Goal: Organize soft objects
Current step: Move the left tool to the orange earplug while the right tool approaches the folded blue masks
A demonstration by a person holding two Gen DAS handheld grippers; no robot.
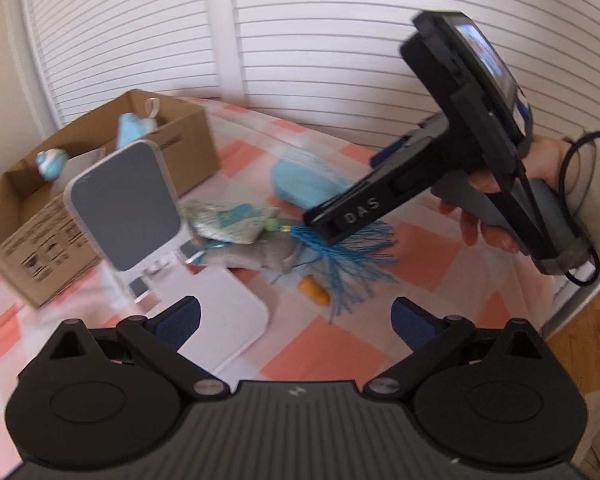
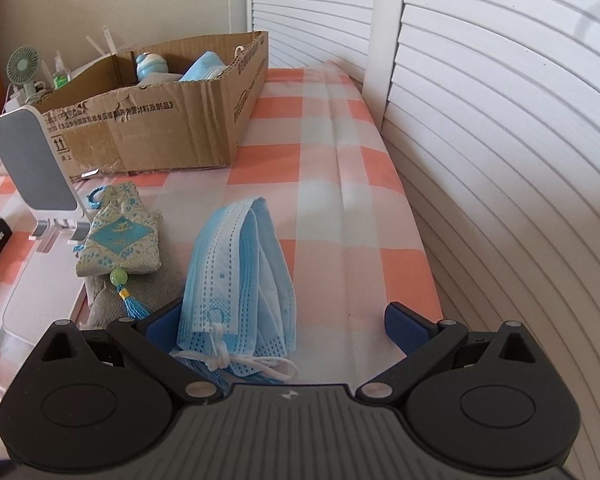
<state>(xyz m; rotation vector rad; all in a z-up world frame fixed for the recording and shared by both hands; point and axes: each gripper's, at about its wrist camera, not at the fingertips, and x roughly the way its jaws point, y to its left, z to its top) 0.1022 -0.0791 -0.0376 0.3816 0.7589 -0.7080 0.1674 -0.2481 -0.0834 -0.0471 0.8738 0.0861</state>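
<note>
A stack of folded blue face masks point(image 2: 240, 276) lies on the checked cloth between the spread fingers of my right gripper point(image 2: 284, 320), which is open around its near end. It also shows in the left wrist view point(image 1: 300, 184). A brocade sachet point(image 2: 120, 240) with a blue tassel point(image 1: 340, 256) lies on a grey cloth point(image 2: 156, 292) to the left. The cardboard box point(image 2: 160, 128) holds a blue mask and a small blue toy. My left gripper point(image 1: 296, 320) is open and empty above the cloth. The right gripper point(image 1: 332, 228) hovers over the tassel.
A white phone stand point(image 1: 128, 208) stands beside the box. An orange item point(image 1: 314, 290) lies near the tassel. White louvred doors point(image 2: 500, 120) border the table on the right. A small fan and bottles point(image 2: 32, 68) stand behind the box.
</note>
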